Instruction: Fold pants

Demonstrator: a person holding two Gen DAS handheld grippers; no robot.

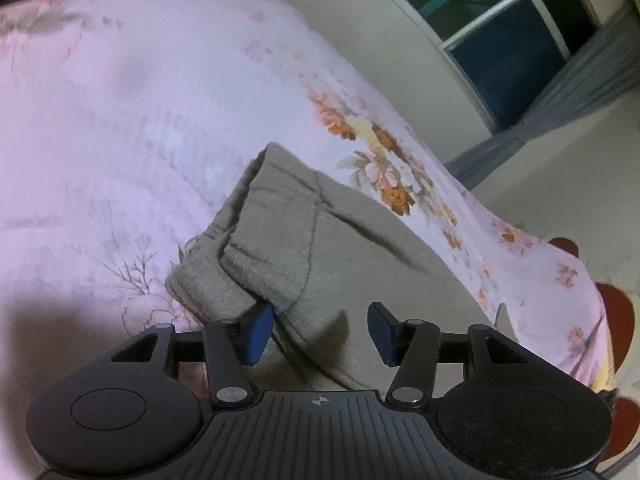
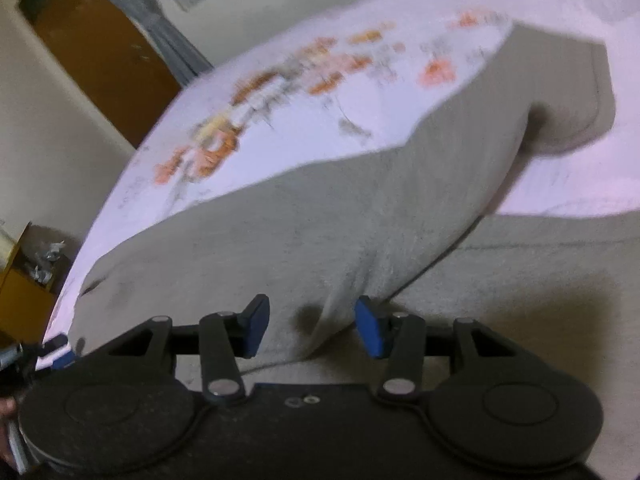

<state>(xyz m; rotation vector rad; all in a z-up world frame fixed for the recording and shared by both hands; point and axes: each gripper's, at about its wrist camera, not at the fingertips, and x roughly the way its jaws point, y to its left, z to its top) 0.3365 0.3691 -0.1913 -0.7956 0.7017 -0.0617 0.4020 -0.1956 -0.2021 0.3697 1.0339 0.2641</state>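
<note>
Grey pants (image 1: 304,240) lay partly folded on a pink floral bedsheet (image 1: 120,120), near the sheet's flowered edge. The left gripper (image 1: 320,332) hovered low over the pants, its blue fingers (image 1: 256,332) spread wide, holding nothing. The right gripper (image 2: 312,328) sat over the pants too, fingers wide apart around a raised fold of cloth.

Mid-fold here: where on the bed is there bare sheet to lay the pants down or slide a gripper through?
Bare floral bedsheet lies wide open beyond and left of the grey pants, up to the far edge. A narrower strip runs between the pants and the window-side edge. It is crowded right under the left gripper and right gripper, where the cloth bunches.
</note>
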